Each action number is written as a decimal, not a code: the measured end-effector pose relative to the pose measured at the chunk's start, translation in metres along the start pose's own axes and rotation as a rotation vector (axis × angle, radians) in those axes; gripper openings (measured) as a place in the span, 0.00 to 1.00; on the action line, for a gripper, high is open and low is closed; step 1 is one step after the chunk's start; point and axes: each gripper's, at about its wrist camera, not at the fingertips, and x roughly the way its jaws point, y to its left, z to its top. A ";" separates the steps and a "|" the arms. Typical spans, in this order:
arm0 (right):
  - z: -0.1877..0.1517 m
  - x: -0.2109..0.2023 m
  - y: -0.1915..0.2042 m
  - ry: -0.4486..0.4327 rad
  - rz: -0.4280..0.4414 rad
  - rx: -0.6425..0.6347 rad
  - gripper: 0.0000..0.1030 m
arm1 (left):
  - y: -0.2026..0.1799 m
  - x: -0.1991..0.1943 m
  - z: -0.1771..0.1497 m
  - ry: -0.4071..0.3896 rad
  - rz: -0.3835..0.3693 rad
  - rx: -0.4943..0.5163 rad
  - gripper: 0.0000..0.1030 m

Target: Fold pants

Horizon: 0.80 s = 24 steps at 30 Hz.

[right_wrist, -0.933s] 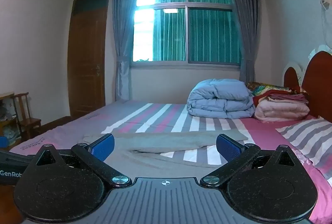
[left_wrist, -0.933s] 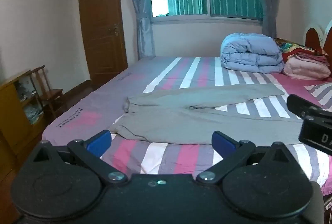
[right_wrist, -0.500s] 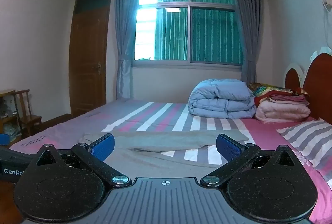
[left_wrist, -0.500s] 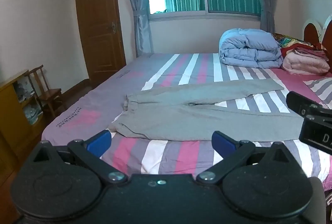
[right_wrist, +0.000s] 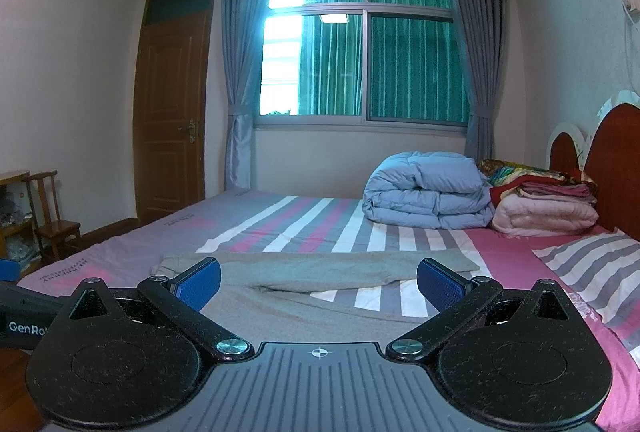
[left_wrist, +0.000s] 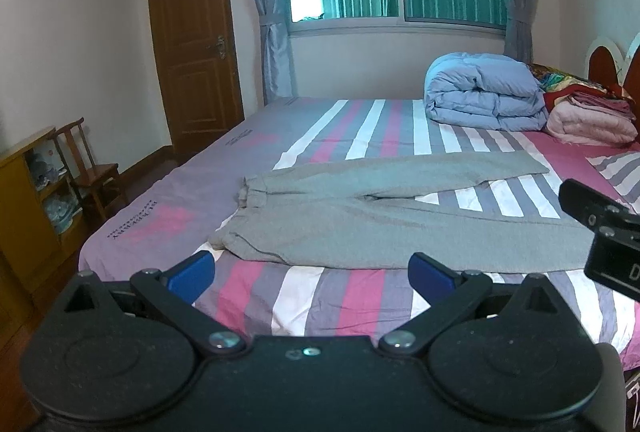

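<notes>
Jaws, left wrist view: the left gripper (left_wrist: 312, 270) is spread wide and released, nothing between its blue pads; it hangs above the near edge of the bed (left_wrist: 304, 306).
Pants, left wrist view: the grey pants (left_wrist: 384, 216) lie flat on the striped sheet, waistband to the left, both legs running right and splayed in a narrow V (no fold made yet).
Change, left wrist view: compared with a second ago the camera has tilted down and eased nearer, so the pants sit higher and fuller in frame; the cloth itself has not shifted.
Neighbour, left wrist view: the right gripper's body shows at the right edge, over the near leg's cuff end.
Jaws, right wrist view: the right gripper (right_wrist: 318, 278) is likewise released and empty, held level above the pants (right_wrist: 316, 268).
Change, right wrist view: almost none; the view is nearly as it was.
Meaning: this reads as the approach, with the first grasp probably at waistband and cuff.
Background: a rolled blue quilt (right_wrist: 430, 194) sits well apart, far right.
</notes>
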 end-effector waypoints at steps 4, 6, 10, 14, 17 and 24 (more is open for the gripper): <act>0.000 0.002 0.000 0.001 0.002 0.000 1.00 | -0.001 -0.001 0.000 0.003 0.001 -0.003 0.94; 0.000 0.002 0.000 0.000 0.003 0.001 1.00 | -0.001 -0.001 0.000 0.002 0.002 -0.002 0.94; 0.000 0.002 0.001 0.001 0.003 0.001 1.00 | -0.001 0.000 0.000 0.004 0.001 -0.003 0.94; 0.000 0.002 0.001 0.001 0.003 0.002 1.00 | -0.001 0.000 -0.001 0.004 0.002 -0.005 0.94; -0.001 0.003 0.001 0.001 0.003 0.002 1.00 | -0.001 0.000 0.000 0.004 0.002 -0.004 0.94; -0.001 0.003 0.001 0.001 0.002 0.003 1.00 | 0.000 0.001 0.000 0.005 0.001 -0.006 0.94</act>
